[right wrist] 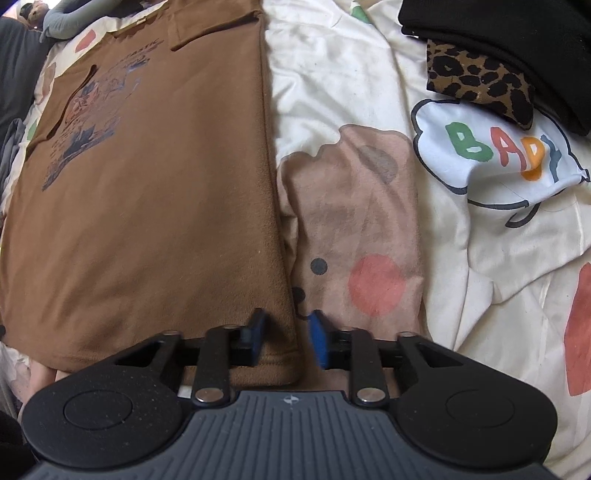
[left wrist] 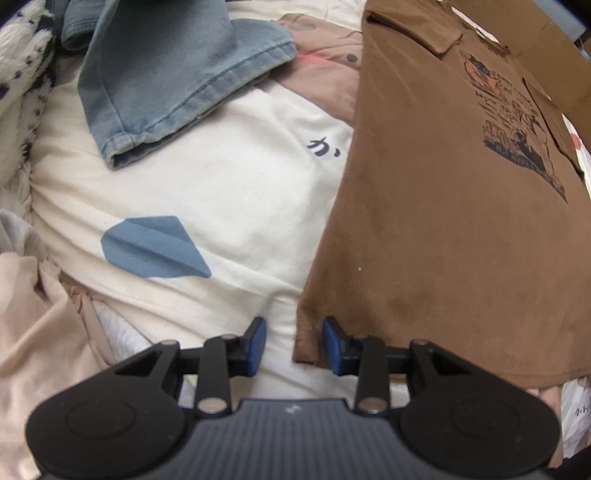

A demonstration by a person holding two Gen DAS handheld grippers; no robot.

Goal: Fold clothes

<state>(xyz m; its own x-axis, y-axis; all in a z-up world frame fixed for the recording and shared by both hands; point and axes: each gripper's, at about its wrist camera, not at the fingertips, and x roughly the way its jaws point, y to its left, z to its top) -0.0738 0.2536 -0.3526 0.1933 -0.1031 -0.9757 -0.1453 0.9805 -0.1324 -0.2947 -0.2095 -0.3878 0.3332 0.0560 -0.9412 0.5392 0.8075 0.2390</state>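
A brown T-shirt with a dark printed graphic lies flat on the patterned bed sheet, sides folded in. My left gripper is open at the shirt's near left hem corner, which lies between its blue pads, not pinched. In the right wrist view the same brown T-shirt fills the left half. My right gripper is open around its near right hem corner; the hem edge sits between the pads.
Blue denim jeans lie at the far left, with a fluffy spotted fabric beside them. A cardboard box stands behind the shirt. Folded black and leopard-print clothes sit at the far right. A person's grey sleeve shows far left.
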